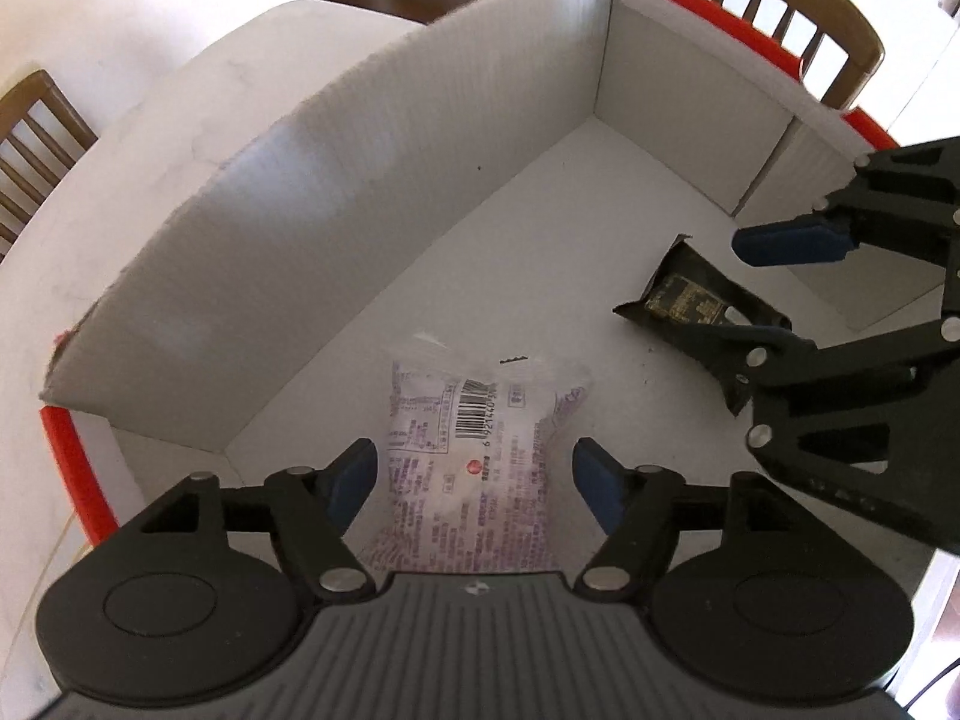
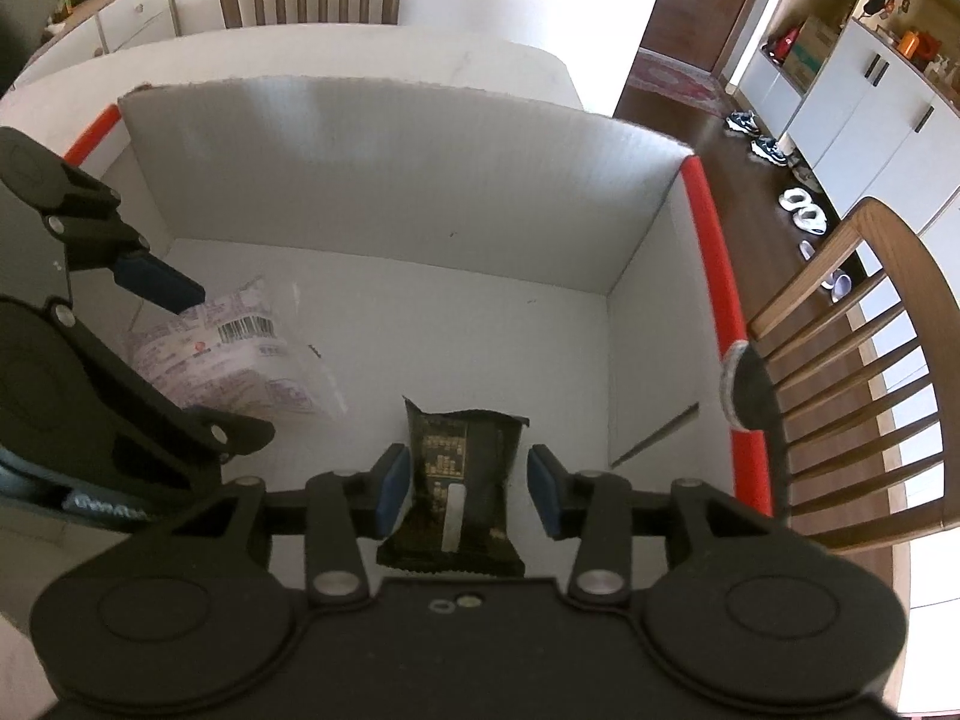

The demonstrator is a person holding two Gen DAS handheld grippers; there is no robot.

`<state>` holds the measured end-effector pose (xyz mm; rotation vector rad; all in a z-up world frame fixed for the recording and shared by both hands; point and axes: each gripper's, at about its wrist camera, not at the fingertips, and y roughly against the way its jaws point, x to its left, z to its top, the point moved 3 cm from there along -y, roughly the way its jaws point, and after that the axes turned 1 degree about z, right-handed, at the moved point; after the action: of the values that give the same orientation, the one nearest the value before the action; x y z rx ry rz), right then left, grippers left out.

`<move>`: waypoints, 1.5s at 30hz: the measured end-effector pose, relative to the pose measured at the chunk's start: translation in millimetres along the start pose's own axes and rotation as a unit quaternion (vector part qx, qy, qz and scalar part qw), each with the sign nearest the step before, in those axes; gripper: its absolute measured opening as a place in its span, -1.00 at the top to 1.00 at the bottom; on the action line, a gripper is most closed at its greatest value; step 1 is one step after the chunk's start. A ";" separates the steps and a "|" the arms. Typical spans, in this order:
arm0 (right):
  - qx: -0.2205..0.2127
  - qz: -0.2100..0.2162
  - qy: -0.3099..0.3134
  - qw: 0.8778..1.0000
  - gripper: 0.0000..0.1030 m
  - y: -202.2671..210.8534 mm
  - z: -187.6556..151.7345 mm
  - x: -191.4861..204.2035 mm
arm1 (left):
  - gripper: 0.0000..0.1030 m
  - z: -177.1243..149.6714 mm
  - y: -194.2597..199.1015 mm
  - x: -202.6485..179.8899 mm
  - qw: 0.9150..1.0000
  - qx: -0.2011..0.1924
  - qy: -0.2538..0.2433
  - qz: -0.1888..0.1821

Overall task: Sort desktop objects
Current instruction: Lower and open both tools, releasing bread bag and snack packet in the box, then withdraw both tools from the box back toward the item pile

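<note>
Left wrist view: left gripper [image 1: 474, 480] has its fingers spread, straddling the white-purple snack packet [image 1: 474, 456] on the floor of the white box [image 1: 372, 180], pads not touching it. Right gripper [image 2: 468, 489] fingers also spread around the black packet [image 2: 459, 480], apart from both its sides, so neither is pinched. Both packets lie flat inside the box, well apart. Likely light, soft, crinkly film; slippery, contents possibly crushable. Best pinch across the narrow body or a sealed end, gentle force. Count: two packets, one box, two grippers; two wooden chairs [image 2: 852, 372] beside the tabletop [image 1: 150, 138].
</note>
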<state>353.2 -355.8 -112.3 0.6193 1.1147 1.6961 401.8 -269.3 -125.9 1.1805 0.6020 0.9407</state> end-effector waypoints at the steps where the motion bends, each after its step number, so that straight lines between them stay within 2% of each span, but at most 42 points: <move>1: -0.001 0.001 0.000 1.000 0.17 2.6 -0.3 -0.5 | -0.38 -1.2 3.8 1.1 1.000 -0.005 0.001 -0.001; 11: -0.055 0.027 -0.010 0.998 0.16 51.5 -6.7 -10.8 | -0.38 -10.2 50.6 11.9 0.998 -0.059 0.017 -0.012; 12: -0.058 0.028 -0.010 0.998 0.16 55.8 -7.5 -10.6 | -0.38 -2.1 51.3 6.2 0.998 -0.066 0.019 -0.012; 16: -0.070 0.033 -0.020 0.997 0.16 68.6 -5.6 -12.2 | -0.38 -6.8 62.7 -0.2 0.996 -0.087 0.025 -0.009; 36: -0.143 0.048 -0.037 0.988 0.16 137.2 -25.4 7.6 | -0.38 -89.7 153.7 2.2 0.975 -0.203 0.088 -0.013; 45: -0.159 0.041 -0.044 0.985 0.16 149.5 -40.0 26.7 | -0.38 -130.0 166.7 -1.2 0.970 -0.218 0.100 -0.021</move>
<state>243.7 -362.4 0.1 0.5367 0.7432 1.8484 246.4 -190.4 -6.3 0.6822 0.5415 1.0970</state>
